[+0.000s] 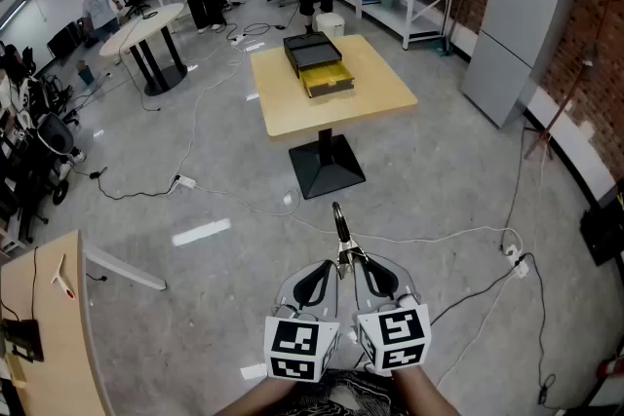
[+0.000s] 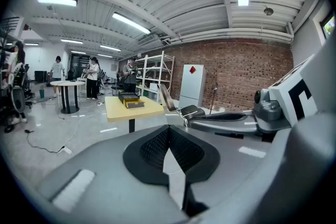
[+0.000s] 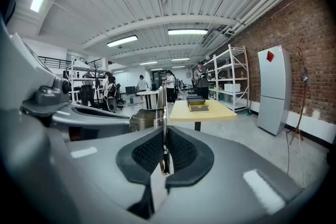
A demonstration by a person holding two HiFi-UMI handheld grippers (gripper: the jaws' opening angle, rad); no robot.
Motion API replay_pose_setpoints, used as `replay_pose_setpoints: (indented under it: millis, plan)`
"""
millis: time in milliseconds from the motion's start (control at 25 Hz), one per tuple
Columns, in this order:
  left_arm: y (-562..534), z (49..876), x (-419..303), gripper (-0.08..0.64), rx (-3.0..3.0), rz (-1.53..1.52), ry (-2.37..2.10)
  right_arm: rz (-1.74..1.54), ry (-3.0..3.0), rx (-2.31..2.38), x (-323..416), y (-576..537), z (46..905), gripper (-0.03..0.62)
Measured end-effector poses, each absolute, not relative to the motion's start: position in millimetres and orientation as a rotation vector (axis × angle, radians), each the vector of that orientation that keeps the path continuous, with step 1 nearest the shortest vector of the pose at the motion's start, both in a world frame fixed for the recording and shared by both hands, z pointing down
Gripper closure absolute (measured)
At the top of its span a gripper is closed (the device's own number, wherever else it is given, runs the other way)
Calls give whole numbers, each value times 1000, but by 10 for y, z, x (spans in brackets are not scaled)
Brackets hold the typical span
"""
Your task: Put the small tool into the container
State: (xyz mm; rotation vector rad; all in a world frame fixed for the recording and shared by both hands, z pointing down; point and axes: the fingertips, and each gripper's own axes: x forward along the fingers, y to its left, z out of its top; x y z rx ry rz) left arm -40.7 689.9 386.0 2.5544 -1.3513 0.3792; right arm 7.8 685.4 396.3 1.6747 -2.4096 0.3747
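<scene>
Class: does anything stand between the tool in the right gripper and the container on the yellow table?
Nothing visible blocks it. Between the small tool in the right gripper and the container on the table lies open floor, crossed only by cables.

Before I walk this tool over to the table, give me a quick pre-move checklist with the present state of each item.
1. Small tool gripped: ok. The right gripper is shut on it.
2. Left gripper free: ok. Its jaws are together with nothing between them.
3. Container located: ok. It sits on the yellow table straight ahead.
4. Container open to receive the tool: cannot tell from this far away.
5. Container within reach: not ok. Open floor lies between the grippers and the table.
6. Walking path free of hazards: not ok. Cables trail across the floor ahead.
</scene>
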Motion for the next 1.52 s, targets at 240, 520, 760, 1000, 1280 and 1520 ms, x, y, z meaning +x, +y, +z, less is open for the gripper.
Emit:
replay_pose_setpoints:
  millis: [240, 520, 760, 1000, 1280, 1520]
  plan:
    - [6684, 3813, -312, 555, 2547, 392, -1349, 385, -2396, 1676, 206, 6654, 3918, 584]
    - [6719, 3887, -769, 554, 2553, 373, -1307, 377, -2370, 1694, -258, 6716, 4001, 584]
    - [6627, 3985, -1423, 554, 2562, 368, -1256, 378, -2333, 1721, -899, 6670, 4078, 584]
    - [6562, 4067, -1680, 554, 2575, 374, -1210, 385, -2294, 1746, -1159, 6633, 4141, 584]
    - [6462, 4022, -1875, 554, 2574, 348, -1219, 377, -2309, 1741, -1371, 6500, 4096, 584]
    - [6072, 4094, -1833, 554, 2563, 359, -1229, 394, -2321, 1721, -1357, 6115, 4192, 584]
